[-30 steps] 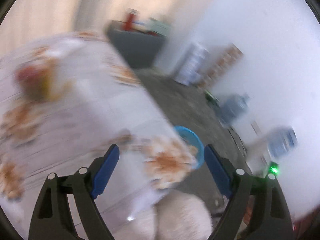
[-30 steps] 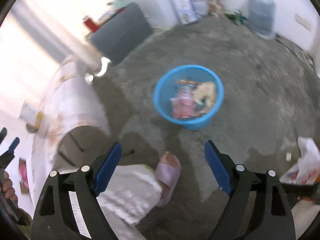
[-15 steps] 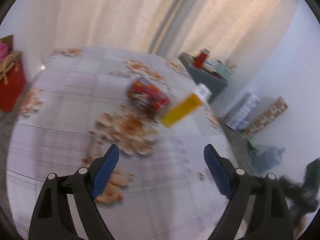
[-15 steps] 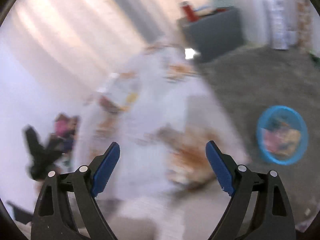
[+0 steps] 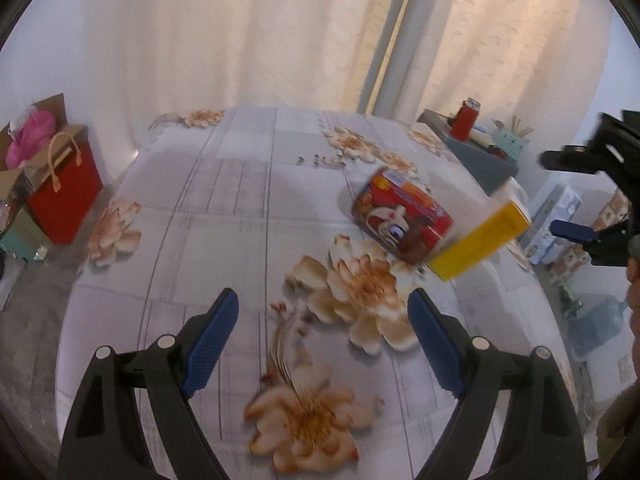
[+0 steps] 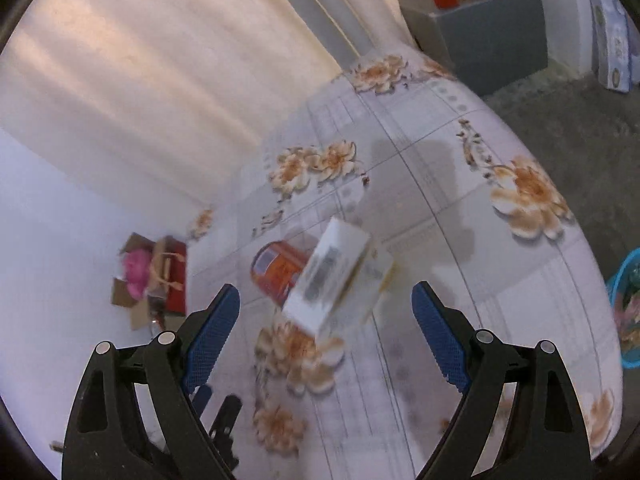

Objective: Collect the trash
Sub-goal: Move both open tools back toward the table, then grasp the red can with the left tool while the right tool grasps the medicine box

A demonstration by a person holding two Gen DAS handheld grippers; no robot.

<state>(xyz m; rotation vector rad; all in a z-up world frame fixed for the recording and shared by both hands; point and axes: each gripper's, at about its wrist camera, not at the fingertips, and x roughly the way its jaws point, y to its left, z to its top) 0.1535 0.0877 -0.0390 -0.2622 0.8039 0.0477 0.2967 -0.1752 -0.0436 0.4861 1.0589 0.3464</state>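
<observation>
Red cartoon-printed can (image 5: 402, 216), yellow box (image 5: 480, 240), pale tablecloth (image 5: 240, 208) with orange flowers

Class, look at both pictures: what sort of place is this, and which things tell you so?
Probably a room in a home. A table under a flowered cloth stands before pale curtains, with a gift bag and a grey cabinet on a bare floor.

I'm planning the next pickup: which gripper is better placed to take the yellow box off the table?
Probably right. The yellow box sits between the open right gripper fingers, straight ahead. For the open left gripper, it lies off to the side, beside the red packet.
</observation>
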